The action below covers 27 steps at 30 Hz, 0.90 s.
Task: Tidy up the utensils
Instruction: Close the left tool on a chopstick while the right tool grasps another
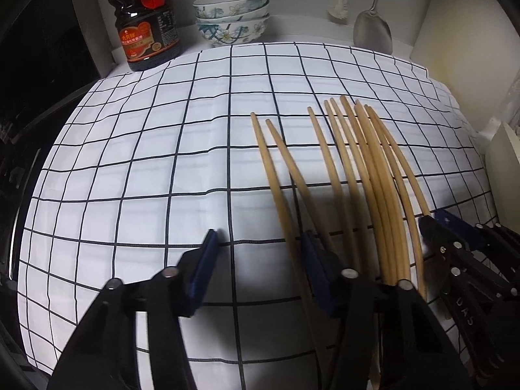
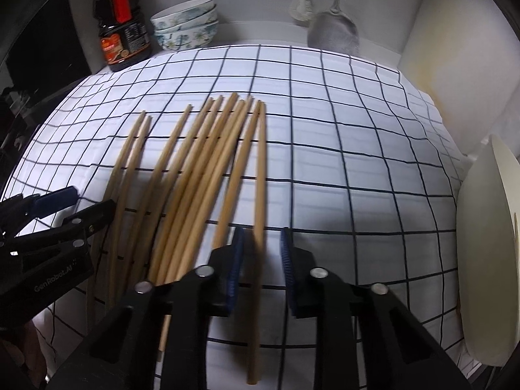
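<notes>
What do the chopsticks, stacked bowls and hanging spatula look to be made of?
Chopsticks: probably bamboo or wood, matte pale tan, unlacquered. Stacked bowls: likely glazed ceramic, glossy white with a blue floral pattern. Spatula: looks like stainless steel, dull grey sheen.

My feeds show the checked cloth (image 1: 162, 162) glaring white mid-counter, while its back edge and the corners fall dim. Gripper shadows pool at the near edge. Fisheye bends the grid lines outward; chopsticks (image 2: 201, 169) and fingers look motion-smeared and soft.

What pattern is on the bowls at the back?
The stacked bowls are white with blue-green flowers and leaves, clearest in the left wrist view.
</notes>
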Tool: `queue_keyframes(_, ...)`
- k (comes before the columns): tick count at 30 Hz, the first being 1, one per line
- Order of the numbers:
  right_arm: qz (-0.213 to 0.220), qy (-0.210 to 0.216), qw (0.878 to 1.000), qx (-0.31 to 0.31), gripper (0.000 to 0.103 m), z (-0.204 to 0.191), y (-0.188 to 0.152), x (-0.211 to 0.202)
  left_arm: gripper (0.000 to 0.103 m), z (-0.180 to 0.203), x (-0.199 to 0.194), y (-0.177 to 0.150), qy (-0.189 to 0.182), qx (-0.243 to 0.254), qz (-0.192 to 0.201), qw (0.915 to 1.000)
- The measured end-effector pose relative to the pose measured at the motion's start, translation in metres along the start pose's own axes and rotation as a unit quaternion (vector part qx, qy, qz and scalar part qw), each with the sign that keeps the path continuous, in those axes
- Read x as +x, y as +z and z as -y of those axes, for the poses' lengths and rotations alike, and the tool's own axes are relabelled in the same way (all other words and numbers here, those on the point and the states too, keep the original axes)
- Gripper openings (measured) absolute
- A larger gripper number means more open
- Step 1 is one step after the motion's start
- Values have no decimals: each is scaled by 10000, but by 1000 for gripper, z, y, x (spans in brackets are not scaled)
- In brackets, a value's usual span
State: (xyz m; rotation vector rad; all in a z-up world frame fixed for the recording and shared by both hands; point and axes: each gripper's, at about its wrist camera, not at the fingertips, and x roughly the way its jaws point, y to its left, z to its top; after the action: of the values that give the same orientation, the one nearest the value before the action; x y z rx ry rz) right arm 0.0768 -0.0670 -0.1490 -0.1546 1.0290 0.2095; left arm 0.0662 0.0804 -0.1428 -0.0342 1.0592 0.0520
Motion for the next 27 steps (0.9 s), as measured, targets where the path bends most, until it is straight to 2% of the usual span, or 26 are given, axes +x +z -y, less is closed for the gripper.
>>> queue_keyframes(2,-9,23,10000,-4,9,-2,0,0,34,0,-1,1,-29,8,-16,10000)
queue_keyframes(4,-21,35,10000,5,6,-1,0,0,21,-3,-1,1,-38,-7,-32,10000)
queue_keyframes(7,-48,82,9999,64,6,0,0,-1,12,-5,-2,2,-69,-13,-45,10000)
queue_keyframes(10,-79,160,9997,147,6,2,-1,-2,7,-6,-2,2,-130,-18,-71,9999)
queue_keyframes(20,-26,332,9984,467,6,10,0,-19,7,-9,-11,5,-278,-41,-105,9996)
queue_keyframes(27,87,372,9971,657,6,20,5,-38,7,-4,-32,18,-386,113,56,9992)
